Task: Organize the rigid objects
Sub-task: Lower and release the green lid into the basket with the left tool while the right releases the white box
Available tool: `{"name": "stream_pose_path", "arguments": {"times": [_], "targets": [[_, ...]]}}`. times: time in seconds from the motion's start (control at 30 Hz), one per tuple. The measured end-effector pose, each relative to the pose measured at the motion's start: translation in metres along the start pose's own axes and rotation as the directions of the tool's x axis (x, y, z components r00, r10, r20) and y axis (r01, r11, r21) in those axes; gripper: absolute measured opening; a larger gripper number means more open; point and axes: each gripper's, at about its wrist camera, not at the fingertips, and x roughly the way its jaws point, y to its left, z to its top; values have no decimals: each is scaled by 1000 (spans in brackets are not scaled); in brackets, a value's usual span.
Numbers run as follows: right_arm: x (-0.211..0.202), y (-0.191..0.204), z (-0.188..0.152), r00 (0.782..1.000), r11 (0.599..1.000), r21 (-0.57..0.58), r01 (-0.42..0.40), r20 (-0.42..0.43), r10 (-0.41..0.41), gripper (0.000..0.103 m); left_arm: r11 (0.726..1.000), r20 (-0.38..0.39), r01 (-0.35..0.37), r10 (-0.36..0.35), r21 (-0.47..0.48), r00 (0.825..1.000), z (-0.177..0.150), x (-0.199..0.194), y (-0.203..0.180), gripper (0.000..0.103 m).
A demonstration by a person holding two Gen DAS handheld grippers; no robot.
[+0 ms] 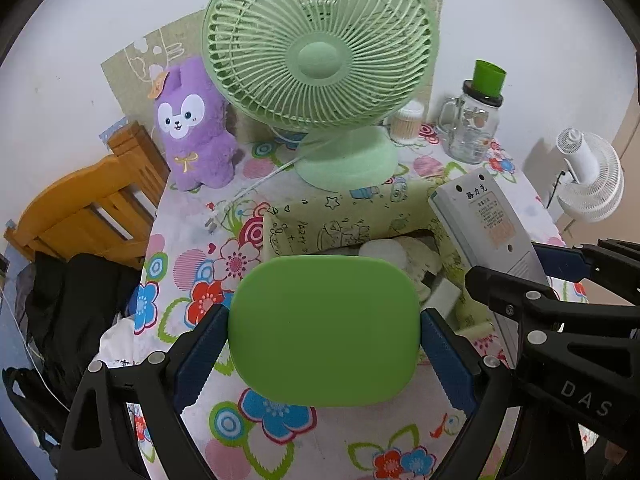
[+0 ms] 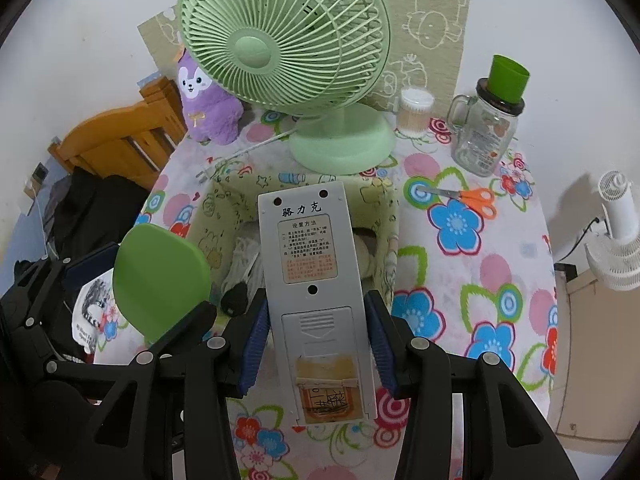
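Wood of an orange-brown chair (image 1: 86, 204) is seen at the far left, beside the table covered by a flowered tablecloth (image 1: 192, 280). Just right of it, at the table's back edge, a purple plush rabbit (image 1: 196, 128) is stood upright, with a pale green desk fan (image 1: 320, 56) next to it, its white cord (image 1: 256, 184) trailed forward across the cloth.

A flat green rounded case (image 1: 326, 330) is clamped between the blue pads of the left gripper (image 1: 324, 344), one pad pressed on each side edge; it is held above the cloth, just in front of a soft fabric storage box (image 1: 340, 220) printed with cartoons, in which white and dark items are already lodged. In the right wrist view the same case (image 2: 160, 276) is seen at the box's left side.

To its right, a grey remote control (image 2: 312, 280) is gripped back-side up by the right gripper (image 2: 316, 344), its sides pinched by both pads, its far end held over the open fabric box (image 2: 384, 208). A yellowed label and a battery cover are shown on its back.

Farther right on the cloth, orange-handled scissors (image 2: 468, 198) are laid flat. Behind them a cotton-swab tub (image 2: 414, 114) and a glass handled jar (image 2: 484, 132) topped by a green cup (image 2: 508, 78) are placed. A white fan (image 2: 618, 232) is seen off the table at the far right.
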Motion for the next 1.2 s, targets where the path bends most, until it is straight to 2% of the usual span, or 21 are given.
{"name": "stream_pose_path", "arguments": {"times": [0.8,1.07,1.17,1.2], "targets": [[83,-9,19,991,999,39,2,-134,3,48,1000,-79,7,-6,10,997,8,51,9,95],[81,-1,27,997,1000,-10,14,-81,-15,47,999,-86,23,-21,22,996,11,55,6,95],[72,-1,27,997,999,-15,29,-69,-30,53,999,-85,32,-30,29,996,12,54,4,95],[69,-1,27,997,999,-16,34,-62,-35,61,999,-82,39,-37,30,996,14,54,3,95]]}}
